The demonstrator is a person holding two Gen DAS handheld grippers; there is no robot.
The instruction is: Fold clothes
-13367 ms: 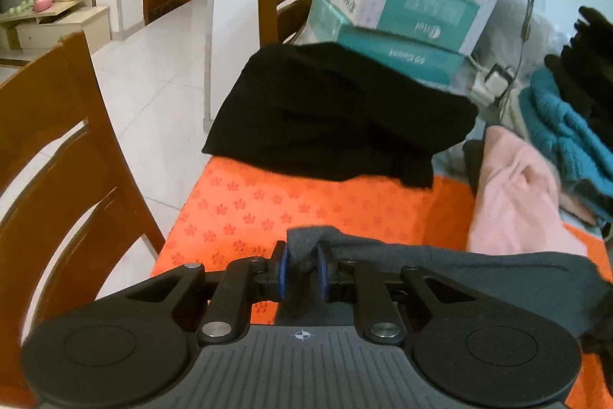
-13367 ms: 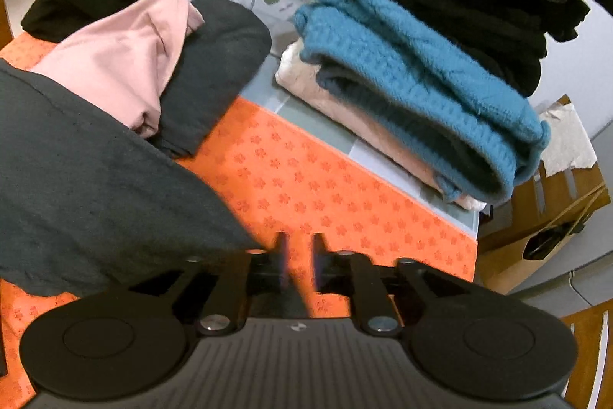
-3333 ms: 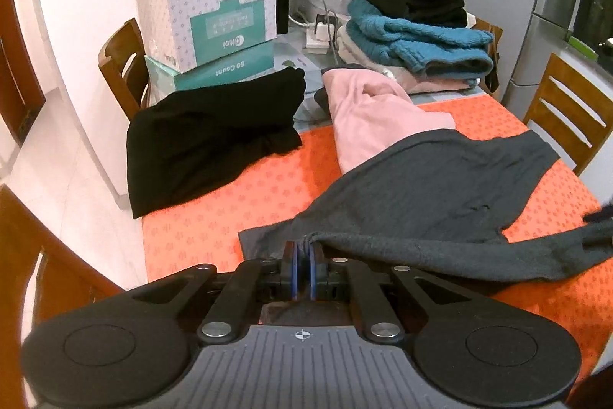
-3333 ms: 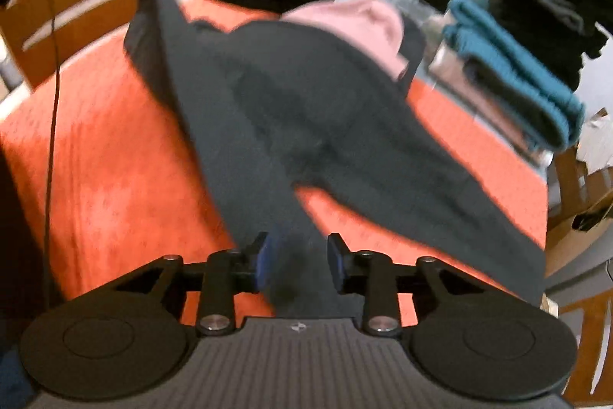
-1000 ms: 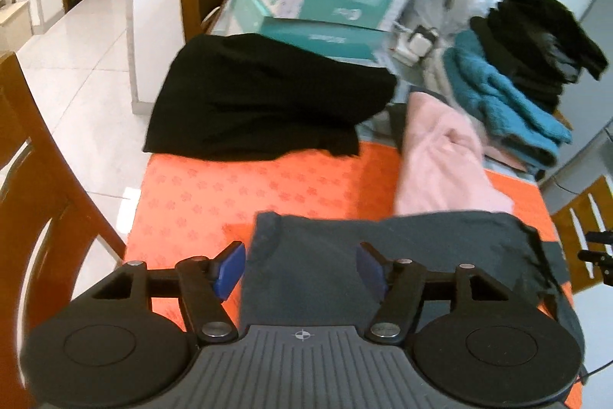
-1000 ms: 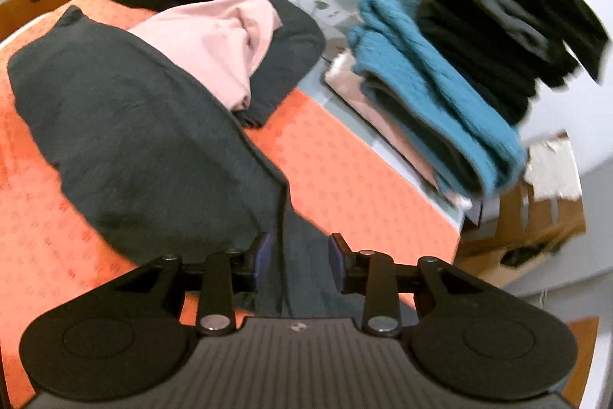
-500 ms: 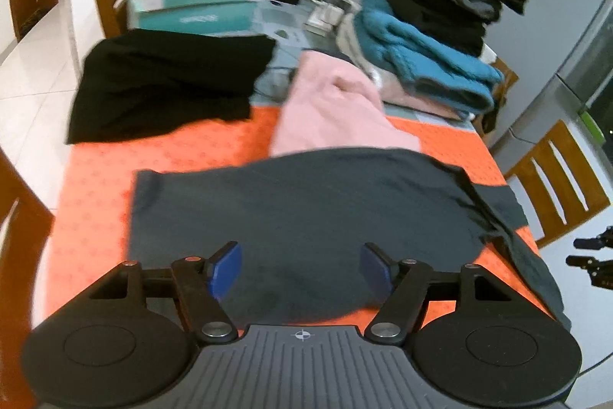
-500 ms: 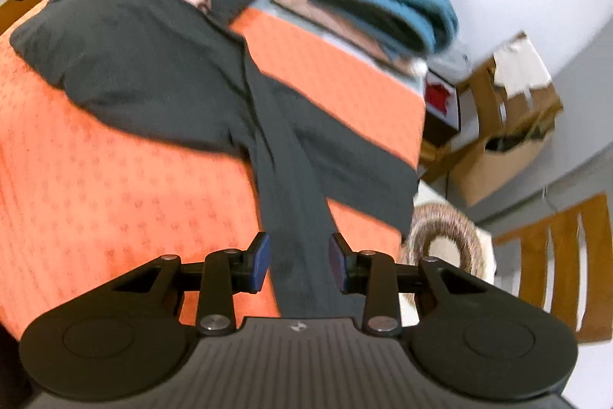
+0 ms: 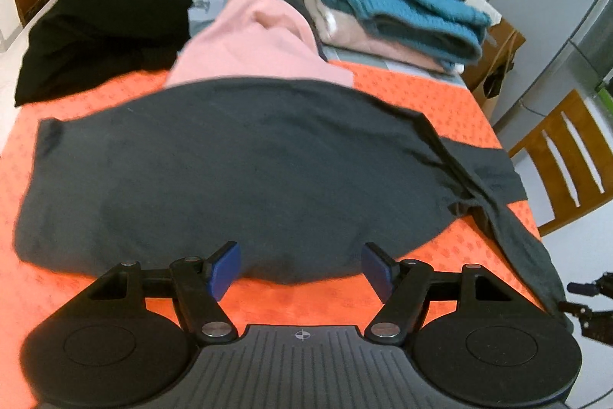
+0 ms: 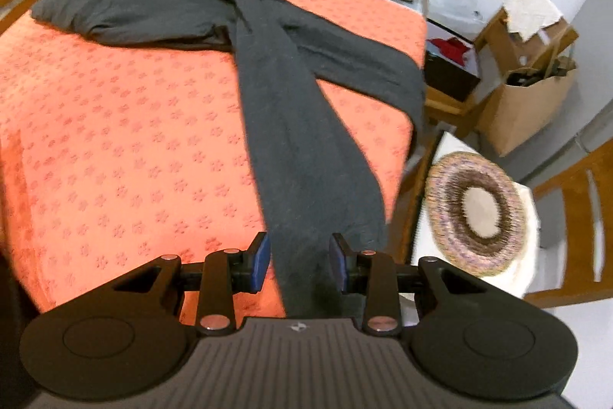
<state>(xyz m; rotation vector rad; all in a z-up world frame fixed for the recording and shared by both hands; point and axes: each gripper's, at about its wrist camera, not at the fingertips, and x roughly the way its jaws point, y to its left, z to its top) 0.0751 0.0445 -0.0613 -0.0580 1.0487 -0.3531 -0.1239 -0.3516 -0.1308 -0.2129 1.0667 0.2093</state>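
- Dark grey garment (image 9: 249,175) lies spread on the orange table (image 9: 421,91), body flat, two long parts trailing off the right edge.
- Your left hand-held gripper (image 9: 300,269) is spread wide, holding nothing, at the near hem.
- Your right hand-held gripper (image 10: 298,265) is parted around the long trailing part (image 10: 302,156) — fabric sits between the fingers, not pinched.
- To fold cleanly: close on a single layer near the end, lift it clear of the edge, keep the body flat.
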